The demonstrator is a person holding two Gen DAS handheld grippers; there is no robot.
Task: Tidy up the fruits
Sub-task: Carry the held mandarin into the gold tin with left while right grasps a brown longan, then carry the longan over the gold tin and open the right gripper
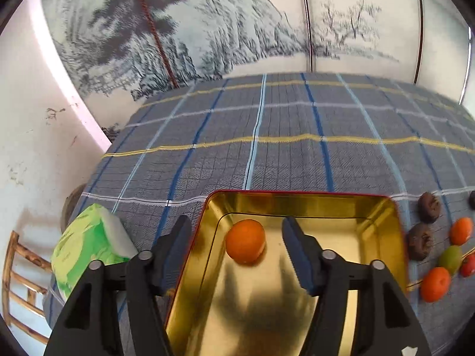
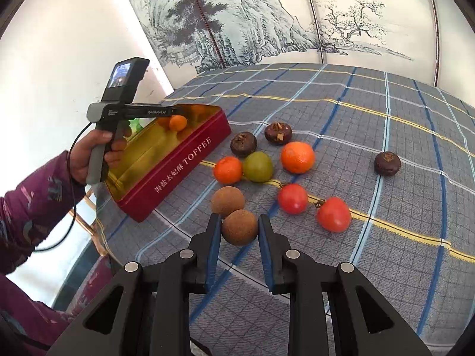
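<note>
Left gripper (image 1: pixel 237 244) open over tin, right gripper (image 2: pixel 240 227) clamped on brown fruit (image 2: pixel 239 227).

Left jaws stand wide, small orange (image 1: pixel 245 241) loose between them on the gold floor of the red toffee tin (image 2: pixel 166 175) (no pad touches it). Right pads squeeze the brown fruit; a second brown fruit (image 2: pixel 227 201) touches it at 11 o'clock. More fruit lies on the plaid cloth (image 2: pixel 371 136) at 12 to 2 o'clock: oranges, a green one (image 2: pixel 258 166), two red ones, three dark ones. A hand (image 2: pixel 89 154) holds the left handle.
</note>
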